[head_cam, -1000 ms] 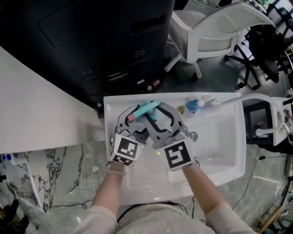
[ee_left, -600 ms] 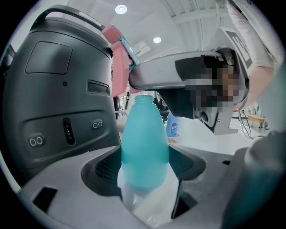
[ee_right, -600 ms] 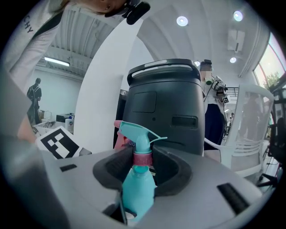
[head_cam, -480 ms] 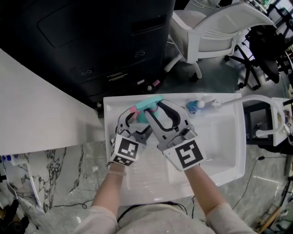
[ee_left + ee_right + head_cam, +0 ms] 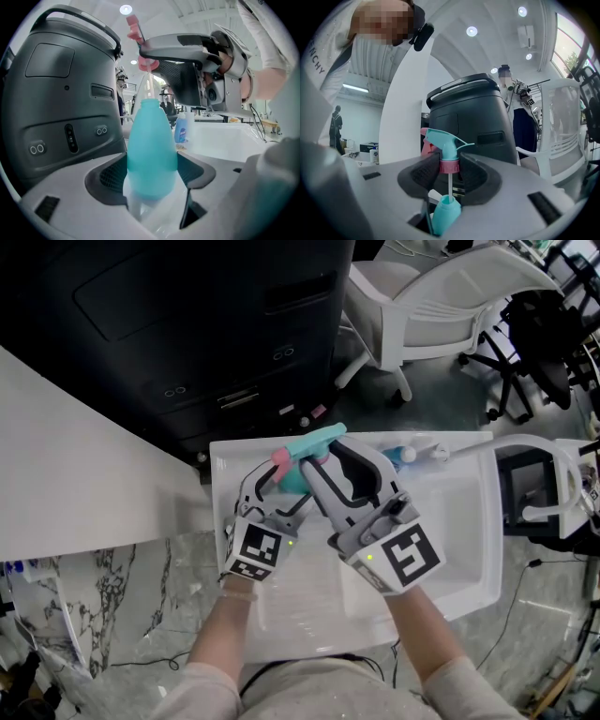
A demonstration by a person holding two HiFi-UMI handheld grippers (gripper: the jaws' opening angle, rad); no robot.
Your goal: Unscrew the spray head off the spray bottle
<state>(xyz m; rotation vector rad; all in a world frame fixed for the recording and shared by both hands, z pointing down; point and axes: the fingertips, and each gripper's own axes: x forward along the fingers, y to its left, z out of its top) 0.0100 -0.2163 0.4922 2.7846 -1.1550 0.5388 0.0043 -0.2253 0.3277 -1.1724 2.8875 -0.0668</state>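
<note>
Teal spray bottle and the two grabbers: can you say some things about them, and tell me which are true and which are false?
1. The left gripper is shut on the teal plastic spray bottle. True.
2. The teal spray head with a pink collar sits screwed onto the bottle. False: it is raised off the neck, baring its thin white tube.
3. The right gripper is empty. False: it grips that spray head.
4. A small blue bottle stands in the white basin. True.
</note>
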